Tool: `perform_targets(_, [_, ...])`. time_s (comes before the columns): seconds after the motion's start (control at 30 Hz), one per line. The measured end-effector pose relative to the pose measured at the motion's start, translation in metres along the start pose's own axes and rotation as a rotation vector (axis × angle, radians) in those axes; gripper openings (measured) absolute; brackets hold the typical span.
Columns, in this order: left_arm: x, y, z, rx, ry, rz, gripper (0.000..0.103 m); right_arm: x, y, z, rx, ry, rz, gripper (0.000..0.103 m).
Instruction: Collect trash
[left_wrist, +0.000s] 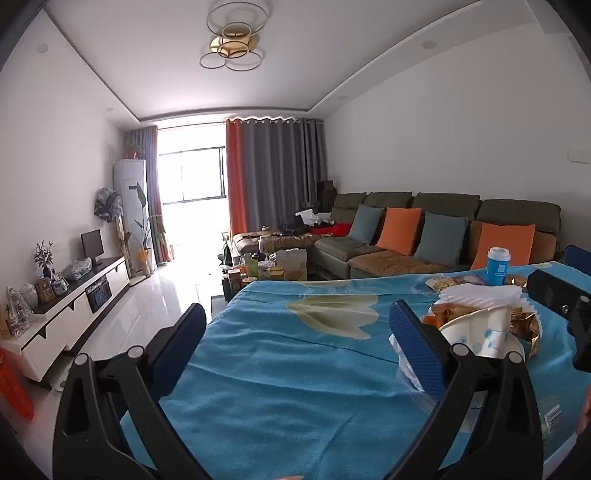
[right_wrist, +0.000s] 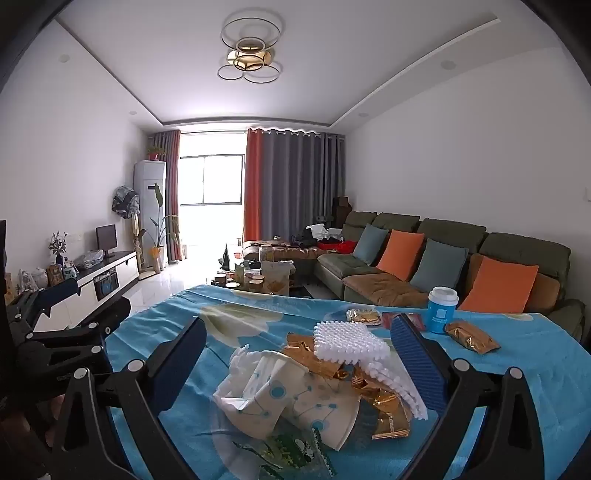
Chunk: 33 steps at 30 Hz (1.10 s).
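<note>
A white TV cabinet (right_wrist: 110, 273) is running along the left wall, a bright window (right_wrist: 212, 177) is glowing behind orange-and-grey curtains (right_wrist: 291, 184), and a green sofa (right_wrist: 454, 258) is lining the right wall. The left gripper (left_wrist: 299, 317) is hovering with jaws wide over the blue floral blanket (left_wrist: 295, 387). The right gripper (right_wrist: 299, 332) — jaws also wide, gripping nothing — is straddling the trash pile: crumpled paper cups (right_wrist: 295, 402), gold wrappers (right_wrist: 388, 413) and white foam sheet (right_wrist: 351, 341) (all lying on the blanket). A blue cup (right_wrist: 441, 308) is standing just beyond — upright.
</note>
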<state>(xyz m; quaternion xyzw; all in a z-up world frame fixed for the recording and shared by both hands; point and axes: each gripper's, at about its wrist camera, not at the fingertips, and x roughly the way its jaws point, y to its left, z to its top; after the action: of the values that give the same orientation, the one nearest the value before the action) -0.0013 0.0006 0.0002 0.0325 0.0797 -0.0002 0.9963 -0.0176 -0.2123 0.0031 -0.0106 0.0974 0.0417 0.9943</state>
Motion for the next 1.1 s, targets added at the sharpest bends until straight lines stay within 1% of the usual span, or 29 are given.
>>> perform_targets(0.13, [-0.0027, 0.0038, -0.0005, -0.012, 0.007, 0.004, 0.098, -0.0019, -0.0017, -0.001, 0.008, -0.011, 0.002, 0.097])
perform_targets(0.17, [-0.0017, 0.0021, -0.0006, 0.002, 0.007, 0.001, 0.098, -0.002, -0.0028, -0.0014, 0.013, -0.008, 0.004, 0.097])
perform_targets(0.27, [-0.0037, 0.0051, -0.0007, -0.002, 0.006, 0.006, 0.098, 0.0003, -0.0064, 0.0004, 0.015, 0.003, 0.004, 0.096])
perform_targets(0.3, [-0.0006, 0.0014, 0.0046, -0.003, 0.006, 0.004, 0.098, 0.0007, -0.0025, -0.0007, 0.003, 0.003, -0.002, 0.096])
perform_targets(1.1, [-0.0076, 0.0032, 0.0057, -0.014, 0.0, -0.015, 0.098, 0.0047, -0.0013, -0.005, 0.012, 0.012, -0.007, 0.097])
